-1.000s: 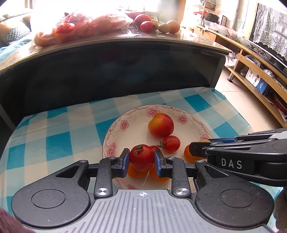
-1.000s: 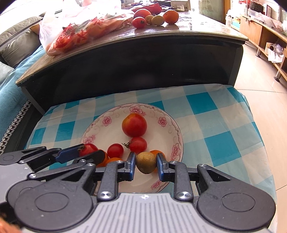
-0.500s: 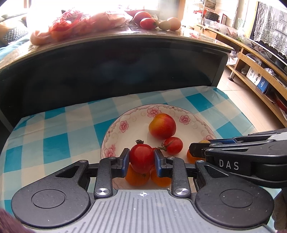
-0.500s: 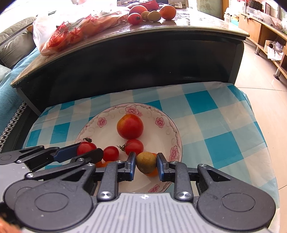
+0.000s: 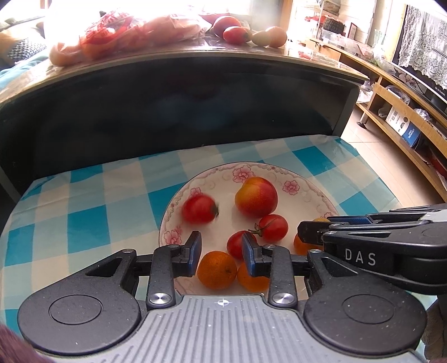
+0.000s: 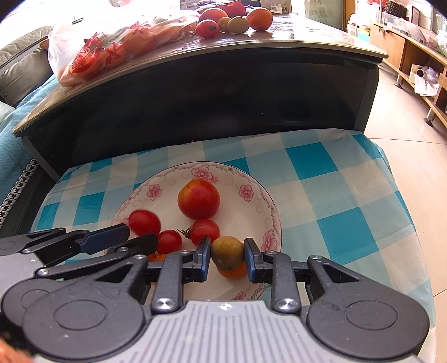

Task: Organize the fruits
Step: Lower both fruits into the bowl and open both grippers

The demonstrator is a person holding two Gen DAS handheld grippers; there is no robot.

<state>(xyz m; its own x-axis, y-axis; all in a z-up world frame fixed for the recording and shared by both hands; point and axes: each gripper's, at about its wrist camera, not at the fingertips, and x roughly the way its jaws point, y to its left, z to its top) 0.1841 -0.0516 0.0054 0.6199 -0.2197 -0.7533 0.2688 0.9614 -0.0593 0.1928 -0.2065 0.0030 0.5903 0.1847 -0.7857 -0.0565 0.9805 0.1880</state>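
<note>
A floral plate [image 5: 251, 170] [image 6: 268, 206] sits on the blue checked cloth with a large red-yellow fruit [image 5: 256, 197] [image 6: 198, 198], small tomatoes and oranges. My left gripper [image 5: 221, 254] is open and empty above the plate's near side. A red tomato [image 5: 199, 209] [image 6: 144, 222], blurred, lies on the plate's left part, just beyond it. My right gripper [image 6: 226, 257] is shut on a brown-green kiwi [image 6: 226, 252] over the plate's near right rim, above an orange [image 6: 232, 272].
A dark raised table [image 6: 223, 92] stands behind the cloth. It carries a plastic bag of produce [image 6: 117, 44] and several loose fruits [image 6: 234, 19]. Wooden shelving [image 5: 405, 111] runs along the right. The cloth's right edge [image 6: 405, 195] drops to the floor.
My left gripper opened and let go of the red tomato, which dropped onto the plate's left part. My right gripper still holds the kiwi, lifted slightly.
</note>
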